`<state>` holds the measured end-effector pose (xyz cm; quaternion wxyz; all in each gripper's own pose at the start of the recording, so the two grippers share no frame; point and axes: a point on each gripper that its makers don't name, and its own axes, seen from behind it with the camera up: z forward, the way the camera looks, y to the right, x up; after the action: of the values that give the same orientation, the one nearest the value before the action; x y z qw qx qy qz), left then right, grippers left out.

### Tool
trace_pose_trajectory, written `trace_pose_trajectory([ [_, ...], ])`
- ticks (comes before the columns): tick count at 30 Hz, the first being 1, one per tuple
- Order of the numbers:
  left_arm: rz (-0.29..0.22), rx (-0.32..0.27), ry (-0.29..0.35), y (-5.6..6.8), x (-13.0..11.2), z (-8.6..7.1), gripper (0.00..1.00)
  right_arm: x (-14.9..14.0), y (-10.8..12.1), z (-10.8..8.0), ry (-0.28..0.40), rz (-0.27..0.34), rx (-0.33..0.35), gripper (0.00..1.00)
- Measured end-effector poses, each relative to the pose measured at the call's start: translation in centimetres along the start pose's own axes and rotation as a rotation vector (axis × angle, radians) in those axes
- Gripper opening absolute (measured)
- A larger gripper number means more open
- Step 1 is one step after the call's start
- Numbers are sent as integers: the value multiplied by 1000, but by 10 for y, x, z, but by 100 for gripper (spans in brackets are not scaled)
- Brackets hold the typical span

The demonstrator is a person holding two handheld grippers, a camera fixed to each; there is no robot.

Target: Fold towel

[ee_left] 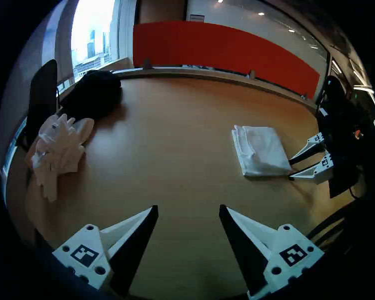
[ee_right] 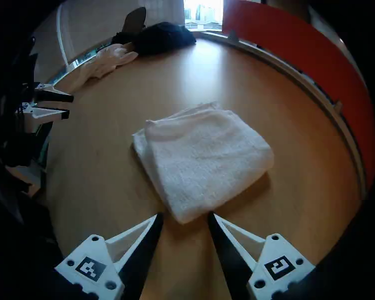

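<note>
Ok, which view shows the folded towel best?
The right gripper view: the towel lies close and central, folded edges clear. The left gripper view shows it small, off to the side by the right gripper.

A broad wooden table (ee_left: 187, 130) with a warm orange-brown top fills the room's middle. Along its far edge runs a low red panel (ee_left: 222, 47), with a pale wall (ee_left: 247, 22) above it. To the left a window (ee_left: 95, 40) lets in bright daylight and shows city towers. A dark chair (ee_left: 42, 95) stands by it. Small ceiling lights (ee_left: 261, 13) glow overhead.
</note>
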<state>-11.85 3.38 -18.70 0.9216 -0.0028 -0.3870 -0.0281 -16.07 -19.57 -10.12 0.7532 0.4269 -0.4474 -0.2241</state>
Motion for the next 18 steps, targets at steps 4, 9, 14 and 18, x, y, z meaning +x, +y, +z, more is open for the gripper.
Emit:
trace_pose_trajectory([
  [4, 2, -1, 0, 1, -1, 0, 90, -2, -1, 1, -3, -1, 0, 59],
  [9, 2, -3, 0, 2, -1, 0, 90, -2, -1, 2, -3, 8, 0, 44],
  [14, 0, -5, -2, 3, -2, 0, 90, -2, 0, 3, -1, 19, -4, 32],
  [18, 1, -5, -3, 3, -3, -1, 90, -2, 0, 4, -2, 26, 0, 24],
])
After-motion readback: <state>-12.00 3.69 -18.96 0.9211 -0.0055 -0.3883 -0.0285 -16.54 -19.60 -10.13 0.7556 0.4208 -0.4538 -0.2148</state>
